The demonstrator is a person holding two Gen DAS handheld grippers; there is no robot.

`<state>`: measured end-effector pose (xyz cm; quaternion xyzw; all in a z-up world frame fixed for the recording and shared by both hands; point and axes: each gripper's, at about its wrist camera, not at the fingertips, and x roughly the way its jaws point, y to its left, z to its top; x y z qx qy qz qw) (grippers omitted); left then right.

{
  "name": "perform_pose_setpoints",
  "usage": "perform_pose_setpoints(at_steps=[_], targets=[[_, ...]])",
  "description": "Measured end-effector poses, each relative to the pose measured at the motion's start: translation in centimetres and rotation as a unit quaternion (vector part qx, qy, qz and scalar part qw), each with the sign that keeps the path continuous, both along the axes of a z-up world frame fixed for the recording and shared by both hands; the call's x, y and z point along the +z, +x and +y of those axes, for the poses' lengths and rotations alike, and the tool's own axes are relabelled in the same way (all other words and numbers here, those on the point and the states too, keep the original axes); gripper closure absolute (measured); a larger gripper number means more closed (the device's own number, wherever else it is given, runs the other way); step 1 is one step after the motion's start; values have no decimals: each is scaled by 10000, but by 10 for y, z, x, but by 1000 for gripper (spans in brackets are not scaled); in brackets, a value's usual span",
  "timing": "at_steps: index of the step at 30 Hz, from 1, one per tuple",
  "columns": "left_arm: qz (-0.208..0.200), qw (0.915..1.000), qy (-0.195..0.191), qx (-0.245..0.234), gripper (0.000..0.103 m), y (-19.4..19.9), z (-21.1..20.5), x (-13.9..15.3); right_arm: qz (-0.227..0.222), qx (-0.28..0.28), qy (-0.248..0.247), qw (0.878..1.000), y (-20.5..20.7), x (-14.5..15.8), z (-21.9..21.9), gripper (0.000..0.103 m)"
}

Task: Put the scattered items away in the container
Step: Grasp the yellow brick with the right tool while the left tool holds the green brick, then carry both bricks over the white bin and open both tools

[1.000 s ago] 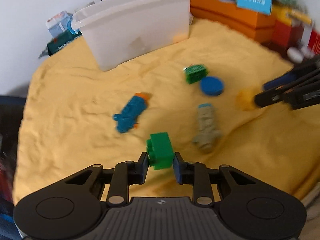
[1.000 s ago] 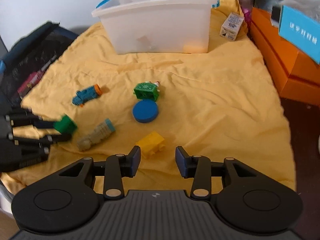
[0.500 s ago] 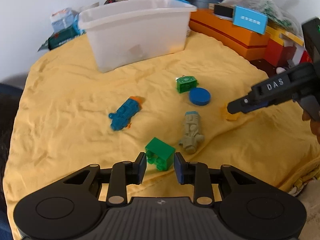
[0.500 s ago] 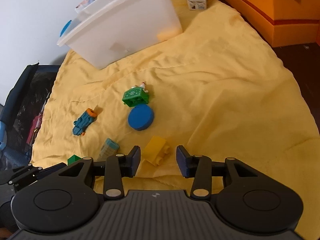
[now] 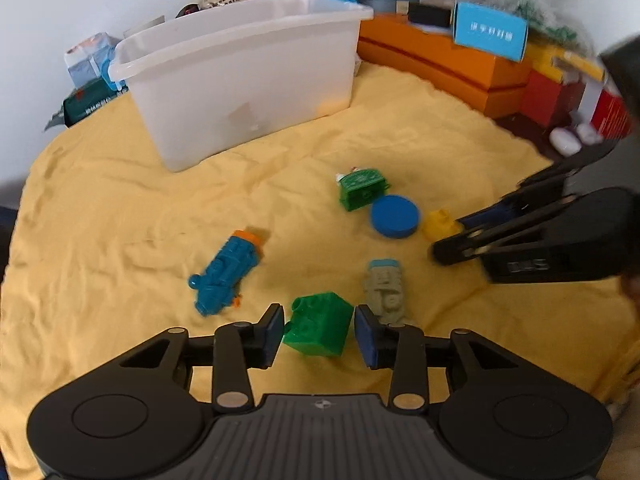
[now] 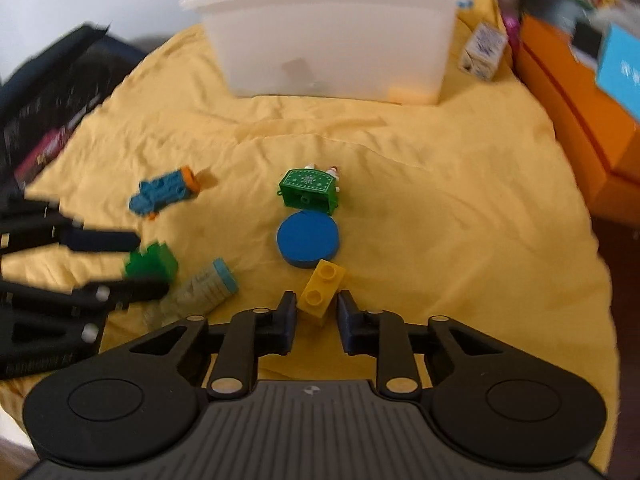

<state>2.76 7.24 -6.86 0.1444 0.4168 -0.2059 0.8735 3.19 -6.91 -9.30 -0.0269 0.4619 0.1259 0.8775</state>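
Note:
A white plastic bin (image 5: 248, 76) stands at the back of the yellow cloth (image 5: 100, 220); it also shows in the right wrist view (image 6: 332, 36). My left gripper (image 5: 318, 330) is open, its pads on either side of a green brick (image 5: 318, 328) lying on the cloth. My right gripper (image 6: 316, 314) is open around a yellow brick (image 6: 322, 290), with small gaps on both sides. Loose on the cloth lie a blue toy train (image 5: 226, 272), a grey-tan figure (image 5: 386, 290), a blue disc (image 5: 395, 216) and a green toy chest (image 5: 360, 188).
Orange boxes (image 5: 448, 68) and a blue card box (image 5: 490, 34) line the right side. Cartons and packets (image 5: 88, 64) sit behind the bin at left. A small carton (image 6: 484, 50) stands right of the bin. A dark bag (image 6: 48, 108) lies off the cloth's left edge.
Both grippers have come down closer to the cloth. The right gripper's jaws have narrowed around the yellow brick. The left gripper's jaws now stand wider, beside the green brick.

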Motion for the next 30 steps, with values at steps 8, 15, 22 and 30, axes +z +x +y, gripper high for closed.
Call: perform_pose_setpoints(at_steps=[8, 15, 22, 30], targets=[[-90, 9999, 33, 39, 75, -2, 13, -3, 69, 22, -157, 9999, -10, 1, -6, 85], [-490, 9860, 1532, -434, 74, 2, 7, -15, 4, 91, -262, 9996, -11, 1, -4, 84], [-309, 9970, 480, -517, 60, -15, 11, 5, 44, 13, -98, 9999, -13, 3, -9, 79], [-43, 9979, -488, 418, 56, -12, 32, 13, 46, 22, 0, 10000, -12, 4, -13, 76]])
